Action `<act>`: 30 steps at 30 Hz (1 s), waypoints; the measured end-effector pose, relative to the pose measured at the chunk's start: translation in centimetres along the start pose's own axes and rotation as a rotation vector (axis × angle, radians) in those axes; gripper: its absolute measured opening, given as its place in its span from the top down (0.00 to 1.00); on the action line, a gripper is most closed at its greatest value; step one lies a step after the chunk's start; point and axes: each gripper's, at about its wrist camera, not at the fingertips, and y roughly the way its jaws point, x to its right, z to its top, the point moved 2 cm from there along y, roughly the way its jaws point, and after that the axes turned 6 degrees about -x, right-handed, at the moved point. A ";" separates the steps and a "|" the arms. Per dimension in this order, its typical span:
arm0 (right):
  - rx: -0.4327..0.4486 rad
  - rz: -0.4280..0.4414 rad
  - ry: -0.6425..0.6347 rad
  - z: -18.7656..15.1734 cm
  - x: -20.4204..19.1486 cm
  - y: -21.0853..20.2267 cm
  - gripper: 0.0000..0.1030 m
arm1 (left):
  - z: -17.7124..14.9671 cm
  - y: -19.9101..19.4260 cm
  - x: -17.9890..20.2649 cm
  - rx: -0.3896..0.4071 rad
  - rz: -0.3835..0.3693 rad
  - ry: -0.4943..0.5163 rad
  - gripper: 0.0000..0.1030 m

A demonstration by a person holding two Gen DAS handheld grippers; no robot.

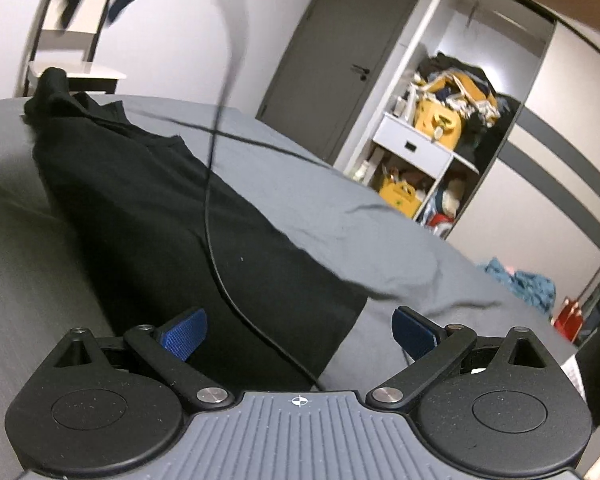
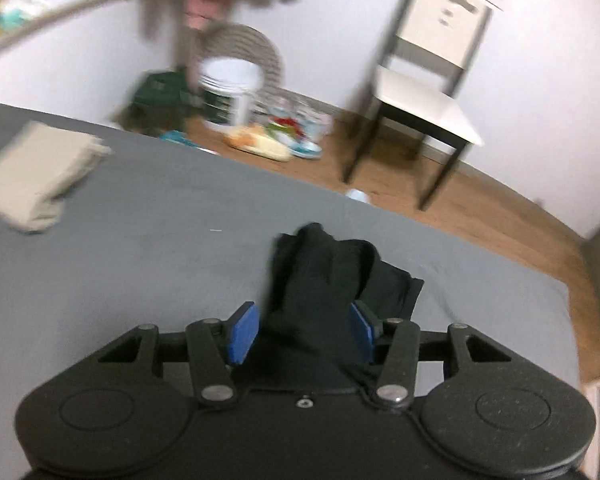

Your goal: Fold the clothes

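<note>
Black garment (image 1: 152, 216), a dark piece of clothing, lies stretched out on the grey bed sheet (image 1: 340, 208) in front of me. In my left wrist view it runs from a bunched end far away at the upper left down to a wide end right before my left tongs (image 1: 300, 334). Those tongs are spread wide, their blue pads (image 1: 184, 336) apart and gripping nothing; the left pad sits over the cloth's edge and the right pad over bare sheet. A thin black cable (image 1: 212, 184) hangs down across the garment and passes between the pads. Beyond the bed stand a grey door (image 1: 340, 60) and an open white shelf unit (image 1: 432, 140) stuffed with yellow boxes and clothes.

In my right wrist view, which is blurred, my right tongs (image 2: 304, 332) are part-way apart with a rumpled heap of the same black cloth (image 2: 320, 276) between the blue pads. The cloth seems to touch both pads, but I cannot tell whether it is truly pinched. To the far left on the sheet lies a folded beige cloth (image 2: 36, 176). Past the bed, on the wooden floor (image 2: 500, 208), a white chair (image 2: 420, 92) stands by the wall, with a white bucket (image 2: 232, 88) and scattered clutter nearby.
</note>
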 end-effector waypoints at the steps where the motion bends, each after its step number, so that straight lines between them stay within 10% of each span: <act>1: -0.018 -0.009 0.028 0.0 0.1 1.4 0.53 | -0.1 0.1 0.0 -0.005 -0.013 0.001 0.03; 8: -0.104 -0.174 0.012 1.6 -1.6 7.4 0.53 | -0.6 1.2 -0.7 -0.040 -0.070 -0.023 0.03; 11: -0.130 -0.067 0.009 2.1 -0.9 7.9 0.97 | -0.9 1.6 -1.3 -0.042 -0.084 -0.048 0.03; 20: -0.034 -0.093 -0.169 5.6 4.1 5.3 0.96 | -1.4 2.7 -2.2 -0.015 -0.130 -0.105 0.03; 30: -0.054 -0.028 -0.081 5.4 8.3 12.1 0.96 | -1.7 3.0 -1.6 -0.001 -0.131 -0.050 0.03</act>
